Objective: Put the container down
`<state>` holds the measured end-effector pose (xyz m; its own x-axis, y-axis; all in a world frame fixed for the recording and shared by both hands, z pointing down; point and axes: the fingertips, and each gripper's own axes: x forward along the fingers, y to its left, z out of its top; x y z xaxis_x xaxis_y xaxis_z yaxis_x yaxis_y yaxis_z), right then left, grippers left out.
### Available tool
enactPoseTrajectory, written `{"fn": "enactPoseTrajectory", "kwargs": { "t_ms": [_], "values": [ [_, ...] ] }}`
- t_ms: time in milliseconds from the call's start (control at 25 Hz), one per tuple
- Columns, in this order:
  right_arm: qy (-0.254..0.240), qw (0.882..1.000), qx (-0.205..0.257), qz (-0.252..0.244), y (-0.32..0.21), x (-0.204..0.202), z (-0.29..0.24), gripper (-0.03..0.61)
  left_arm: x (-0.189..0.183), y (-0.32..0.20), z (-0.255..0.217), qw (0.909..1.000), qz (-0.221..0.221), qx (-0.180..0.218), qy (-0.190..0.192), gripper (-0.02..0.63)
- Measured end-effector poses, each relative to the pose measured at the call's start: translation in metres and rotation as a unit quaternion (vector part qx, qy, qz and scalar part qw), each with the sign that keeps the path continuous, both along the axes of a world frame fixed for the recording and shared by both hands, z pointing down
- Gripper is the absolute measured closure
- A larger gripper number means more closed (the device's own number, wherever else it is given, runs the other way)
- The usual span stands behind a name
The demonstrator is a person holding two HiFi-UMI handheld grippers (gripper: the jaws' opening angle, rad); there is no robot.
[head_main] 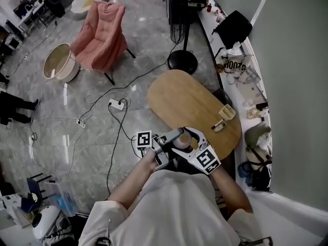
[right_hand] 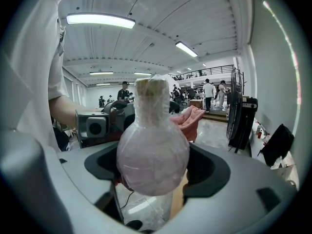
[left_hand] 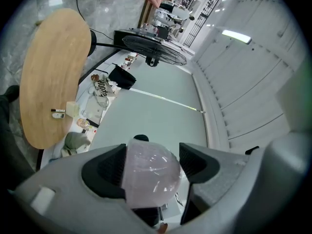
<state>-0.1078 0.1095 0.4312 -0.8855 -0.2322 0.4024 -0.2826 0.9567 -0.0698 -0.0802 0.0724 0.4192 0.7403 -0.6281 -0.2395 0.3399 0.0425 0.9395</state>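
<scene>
The container is a pale pink round-bellied flask wrapped in clear film, with a tan neck pointing up. My right gripper has its jaws against both sides of the belly. In the left gripper view the container fills the gap between the jaws of my left gripper, which press on it too. From the head view the container hangs between the left gripper and the right gripper, close to my chest and over the near end of the oval wooden table.
A small beige box and a small marker-like item lie on the table's right side. A standing fan is beyond the table, a pink chair on the left. Cables and a power strip cross the floor. A cluttered white ledge runs along the right wall.
</scene>
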Motion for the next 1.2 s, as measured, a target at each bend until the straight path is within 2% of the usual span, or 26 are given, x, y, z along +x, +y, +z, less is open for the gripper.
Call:
{"fn": "enactPoseTrajectory", "kwargs": {
  "t_ms": [240,720,960,1080,1200],
  "values": [
    [-0.003,1.0,-0.001,-0.001,-0.046,0.005,0.017,0.19,0.003,-0.046,0.019,0.9993,-0.019,0.0,-0.032,0.265],
    [-0.018,0.999,-0.043,0.013,-0.153,0.048,0.075,0.19,0.035,-0.151,0.082,0.994,-0.075,-0.052,-0.06,0.265],
    [-0.033,0.997,-0.07,0.015,-0.19,0.063,0.1,0.19,0.048,-0.187,0.108,0.9931,-0.08,-0.062,-0.059,0.265],
    [-0.042,0.995,-0.09,0.026,-0.204,0.068,0.112,0.19,0.051,-0.199,0.121,0.994,-0.071,-0.067,-0.049,0.265],
    [-0.047,0.992,-0.105,0.044,-0.222,0.074,0.131,0.19,0.057,-0.215,0.141,0.9946,-0.054,-0.07,-0.054,0.265]
  ]
}}
